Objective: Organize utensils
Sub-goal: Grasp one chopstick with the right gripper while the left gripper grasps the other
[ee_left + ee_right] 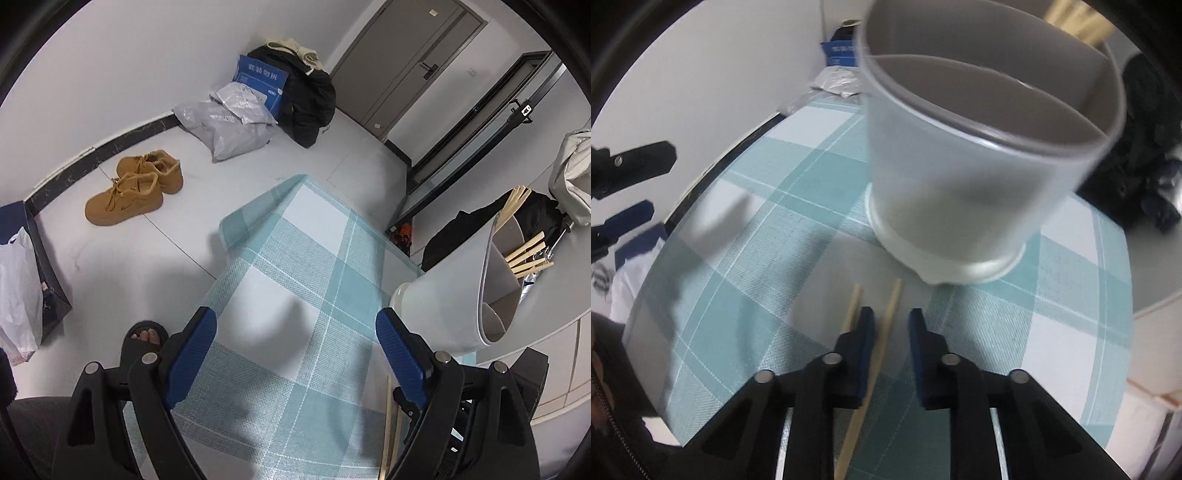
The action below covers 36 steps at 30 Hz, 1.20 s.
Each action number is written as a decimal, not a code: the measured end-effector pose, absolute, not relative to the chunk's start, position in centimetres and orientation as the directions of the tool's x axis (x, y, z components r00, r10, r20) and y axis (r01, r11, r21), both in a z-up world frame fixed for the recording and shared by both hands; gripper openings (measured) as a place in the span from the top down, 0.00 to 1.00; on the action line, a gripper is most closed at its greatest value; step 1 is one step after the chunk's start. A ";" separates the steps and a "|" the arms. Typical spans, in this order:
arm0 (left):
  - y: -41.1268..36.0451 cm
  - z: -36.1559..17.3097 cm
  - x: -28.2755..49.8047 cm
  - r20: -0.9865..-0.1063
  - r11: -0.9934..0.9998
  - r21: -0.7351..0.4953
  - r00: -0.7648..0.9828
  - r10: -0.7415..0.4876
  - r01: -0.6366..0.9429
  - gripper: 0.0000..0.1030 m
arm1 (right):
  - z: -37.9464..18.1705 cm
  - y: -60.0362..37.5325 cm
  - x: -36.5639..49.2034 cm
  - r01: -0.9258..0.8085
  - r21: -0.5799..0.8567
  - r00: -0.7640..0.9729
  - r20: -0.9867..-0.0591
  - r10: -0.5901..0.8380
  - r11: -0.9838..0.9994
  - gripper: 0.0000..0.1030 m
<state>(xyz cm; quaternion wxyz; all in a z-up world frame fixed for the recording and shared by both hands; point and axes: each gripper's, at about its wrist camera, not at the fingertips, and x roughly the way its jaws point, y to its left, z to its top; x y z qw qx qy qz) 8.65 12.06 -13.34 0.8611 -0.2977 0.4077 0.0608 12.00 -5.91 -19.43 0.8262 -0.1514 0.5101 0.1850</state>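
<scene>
A white utensil holder point(964, 177) with inner dividers stands on the teal checked tablecloth point(746, 258); it also shows in the left wrist view point(454, 299), with several wooden chopsticks point(528, 258) in it. Two loose chopsticks lie on the cloth: one point(886, 332) runs between my right gripper's open blue pads, the other point(851, 310) lies just left of the left pad. My right gripper point(891, 321) is low over them and not closed on either. My left gripper point(295, 332) is open wide and empty above the cloth; the chopsticks point(389, 424) lie by its right finger.
The table's far corner point(295, 181) drops to a white floor with tan shoes point(133, 188), grey parcels point(229, 125), a black bag point(310, 99) and a plastic bag point(18, 288). Dark clothing point(476, 229) lies behind the holder. A sandalled foot point(146, 338) is by the table.
</scene>
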 end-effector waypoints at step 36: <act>4.1 -15.7 7.6 -0.866 0.937 -0.286 0.474 -0.161 -0.203 0.18 | -14.3 -26.8 7.9 -0.038 0.636 0.700 -0.534 0.475 0.771 0.96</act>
